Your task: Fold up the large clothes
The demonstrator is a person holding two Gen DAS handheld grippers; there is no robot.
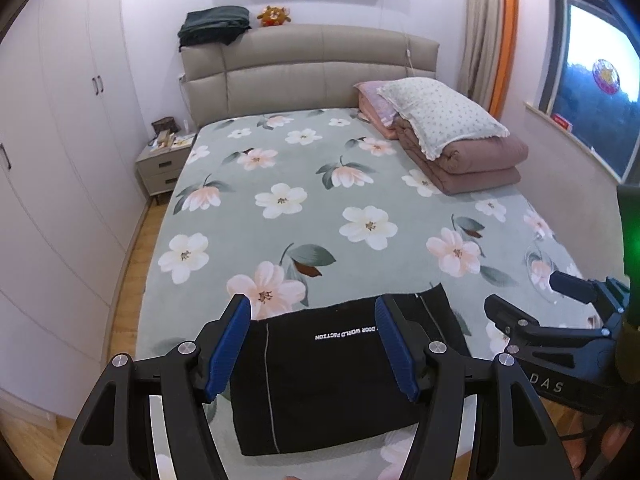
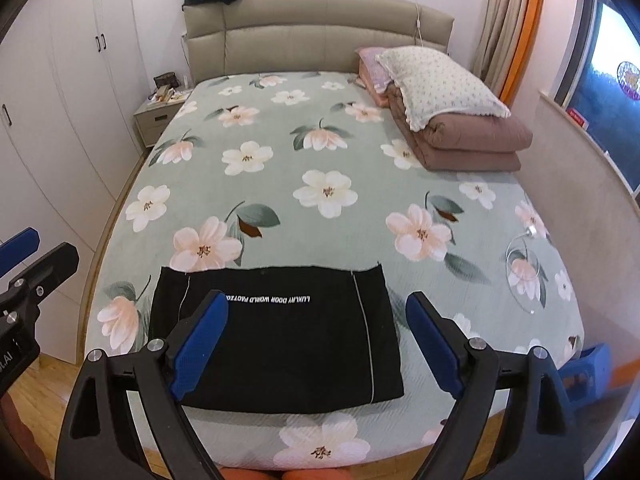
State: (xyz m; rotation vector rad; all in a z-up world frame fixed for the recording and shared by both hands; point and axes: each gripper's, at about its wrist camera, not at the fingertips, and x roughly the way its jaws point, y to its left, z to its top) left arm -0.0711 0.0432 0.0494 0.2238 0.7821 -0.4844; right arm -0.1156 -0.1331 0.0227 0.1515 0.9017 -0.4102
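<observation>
With both your left gripper (image 1: 314, 344) and right gripper (image 2: 316, 340) spread apart and empty, press the folded black garment (image 2: 280, 336) flat near the bed's (image 2: 280, 184) foot edge

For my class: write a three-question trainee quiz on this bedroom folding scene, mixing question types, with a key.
1. True or false: the left gripper is shut on the black garment.
2. Which lies on top of the folded brown quilt? A pillow; B toy; C hanger.
3. Fill in: the garment lies folded near the ____ edge of the bed.

Key: 1 false, both grippers are open; 2 A, the pillow; 3 foot.
</observation>
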